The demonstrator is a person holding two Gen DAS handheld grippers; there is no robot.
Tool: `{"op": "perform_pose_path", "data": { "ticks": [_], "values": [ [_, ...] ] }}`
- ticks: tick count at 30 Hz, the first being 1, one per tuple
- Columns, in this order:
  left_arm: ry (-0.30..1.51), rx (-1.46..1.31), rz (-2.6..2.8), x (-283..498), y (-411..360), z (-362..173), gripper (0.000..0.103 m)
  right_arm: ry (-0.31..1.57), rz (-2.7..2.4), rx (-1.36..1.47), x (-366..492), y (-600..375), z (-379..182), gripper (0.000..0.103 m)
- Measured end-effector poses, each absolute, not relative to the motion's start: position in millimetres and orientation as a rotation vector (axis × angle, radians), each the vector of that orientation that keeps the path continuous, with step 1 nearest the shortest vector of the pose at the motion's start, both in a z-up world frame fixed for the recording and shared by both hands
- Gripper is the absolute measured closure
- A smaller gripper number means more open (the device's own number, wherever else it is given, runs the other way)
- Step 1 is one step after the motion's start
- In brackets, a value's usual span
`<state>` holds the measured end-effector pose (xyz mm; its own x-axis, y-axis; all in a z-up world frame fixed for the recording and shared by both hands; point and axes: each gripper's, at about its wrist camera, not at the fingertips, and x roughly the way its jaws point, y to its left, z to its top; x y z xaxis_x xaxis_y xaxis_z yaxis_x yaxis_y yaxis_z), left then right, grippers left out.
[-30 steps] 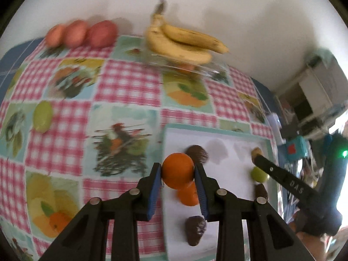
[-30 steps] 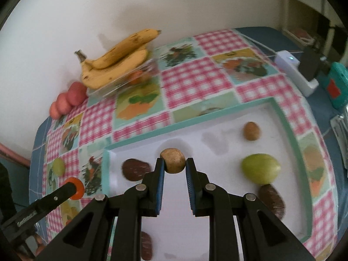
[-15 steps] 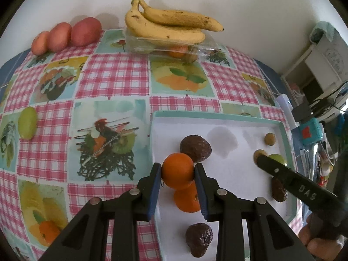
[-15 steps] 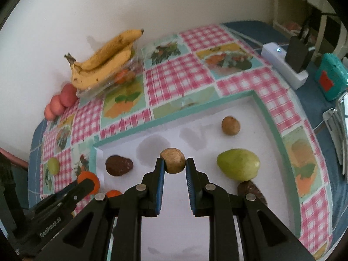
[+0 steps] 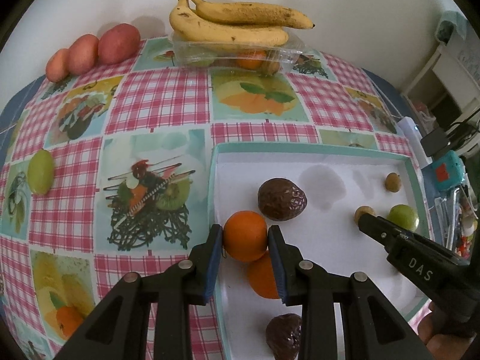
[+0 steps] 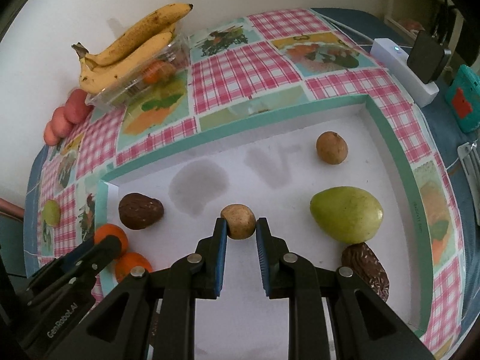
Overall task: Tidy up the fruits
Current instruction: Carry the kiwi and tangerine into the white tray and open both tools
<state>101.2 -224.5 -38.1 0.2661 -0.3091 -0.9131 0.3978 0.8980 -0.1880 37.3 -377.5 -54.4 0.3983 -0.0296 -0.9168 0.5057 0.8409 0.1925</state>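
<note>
My left gripper (image 5: pixel 245 237) is shut on an orange (image 5: pixel 245 235), held over the left end of the white tray with a teal rim (image 5: pixel 312 148). A second orange (image 5: pixel 261 277) lies in the tray just below it. My right gripper (image 6: pixel 238 226) is shut on a small round brown fruit (image 6: pixel 238 220) over the middle of the tray (image 6: pixel 240 133). In the tray lie a dark brown wrinkled fruit (image 6: pixel 140 214), another small brown fruit (image 6: pixel 331 147), a green pear-like fruit (image 6: pixel 346 214) and a second dark fruit (image 6: pixel 366 265).
Bananas (image 5: pixel 234 25) rest on a clear plastic box (image 5: pixel 237 55) at the back by the wall. Three red fruits (image 5: pixel 93 51) sit at the back left. A green fruit (image 5: pixel 40 171) lies on the checked tablecloth at the left. A power strip (image 6: pixel 403 67) and clutter border the right.
Both grippers have sunk toward the tray with their fruits still held. In the left view the scene has shifted, so the tray and bananas look closer.
</note>
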Motion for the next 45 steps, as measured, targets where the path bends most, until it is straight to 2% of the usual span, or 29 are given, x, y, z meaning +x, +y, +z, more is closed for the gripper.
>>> {"op": "perform_pose_path", "data": {
  "ticks": [22, 28, 33, 34, 35, 36, 40, 42, 45],
  "values": [
    [1.231, 0.092, -0.479, 102, -227, -38, 0.067, 1.128, -0.390, 0.454, 38, -378, -49, 0.082],
    [1.213, 0.083, -0.500, 101, -227, -27, 0.051, 1.116, -0.389, 0.421, 37, -378, -40, 0.081],
    [1.192, 0.089, -0.491, 100, -225, -17, 0.043, 1.096, -0.394, 0.410, 34, -378, -32, 0.080],
    [1.190, 0.085, -0.485, 101, -225, -16, 0.042, 1.091, -0.399, 0.411, 34, -379, -30, 0.073],
    [1.183, 0.086, -0.481, 101, -223, -13, 0.041, 1.087, -0.403, 0.412, 33, -379, -29, 0.059],
    [1.178, 0.090, -0.476, 102, -221, -11, 0.039, 1.081, -0.406, 0.413, 32, -380, -29, 0.053],
    [1.164, 0.078, -0.431, 108, -208, -5, 0.031, 1.083, -0.409, 0.406, 32, -381, -29, 0.050],
    [1.166, 0.054, -0.392, 112, -197, -3, 0.026, 1.083, -0.415, 0.400, 31, -381, -28, 0.037],
    [1.158, 0.048, -0.330, 118, -183, -2, 0.020, 1.080, -0.415, 0.392, 31, -381, -27, 0.034]
  ]
}}
